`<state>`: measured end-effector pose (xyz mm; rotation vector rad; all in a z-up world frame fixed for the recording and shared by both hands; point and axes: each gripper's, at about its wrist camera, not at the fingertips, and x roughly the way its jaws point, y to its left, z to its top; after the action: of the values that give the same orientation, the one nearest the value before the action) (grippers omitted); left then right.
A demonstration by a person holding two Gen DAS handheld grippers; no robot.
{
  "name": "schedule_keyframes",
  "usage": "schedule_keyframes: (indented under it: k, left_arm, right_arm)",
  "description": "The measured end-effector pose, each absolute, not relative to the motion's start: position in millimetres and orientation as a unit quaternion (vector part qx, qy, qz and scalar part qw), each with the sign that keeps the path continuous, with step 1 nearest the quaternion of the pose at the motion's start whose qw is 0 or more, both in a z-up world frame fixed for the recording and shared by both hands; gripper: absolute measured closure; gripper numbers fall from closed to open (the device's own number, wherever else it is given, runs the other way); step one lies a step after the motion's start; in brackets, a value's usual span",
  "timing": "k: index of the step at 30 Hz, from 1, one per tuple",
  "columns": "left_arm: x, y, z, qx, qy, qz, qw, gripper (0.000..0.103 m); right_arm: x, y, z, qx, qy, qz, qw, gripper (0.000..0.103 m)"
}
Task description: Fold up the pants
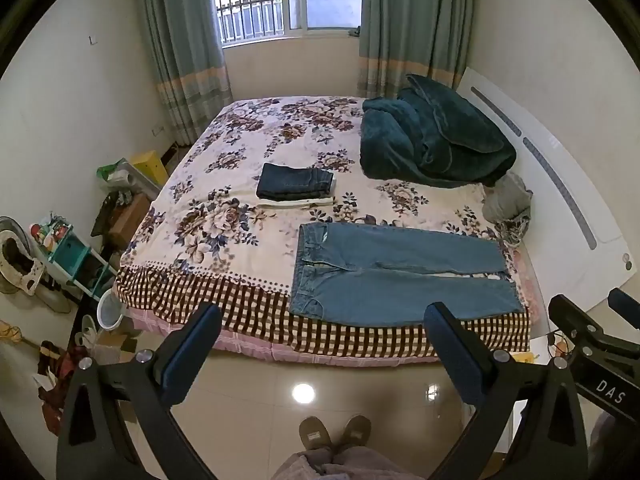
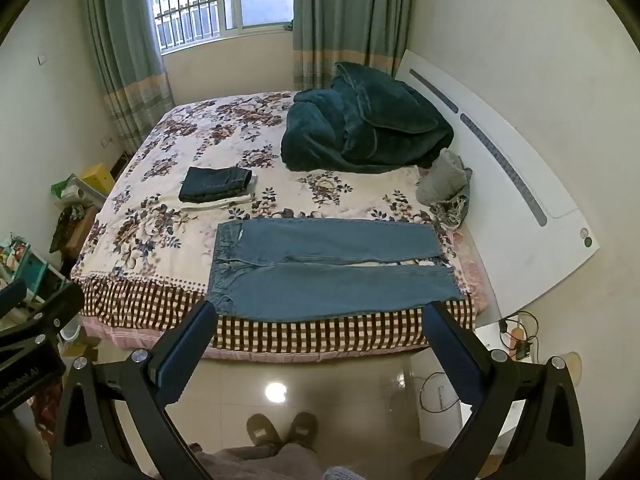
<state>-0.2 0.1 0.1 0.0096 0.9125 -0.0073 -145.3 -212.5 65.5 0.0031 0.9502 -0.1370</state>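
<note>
Right wrist: one flat jeans (image 2: 320, 272), two grippers.

Light blue jeans (image 1: 400, 276) lie flat and unfolded across the bed's near edge, legs rightward

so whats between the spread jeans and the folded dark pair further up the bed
Only bare floral bedspread: nothing lies between the spread jeans and the folded dark pair, which sits on folded white cloth. Both wrist views show it.
</note>
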Motion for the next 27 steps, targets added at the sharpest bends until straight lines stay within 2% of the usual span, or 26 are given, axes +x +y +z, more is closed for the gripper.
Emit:
schedule_keyframes:
  k: [27]
  left_arm:
    - [-5.0, 6.8, -1.7, 0.008, 0.441, 0.0, 0.898, 0.0]
  right_arm:
    - [-142.9, -209.9, 70.1, 0.002, 0.454, -0.064, 0.889, 0.0]
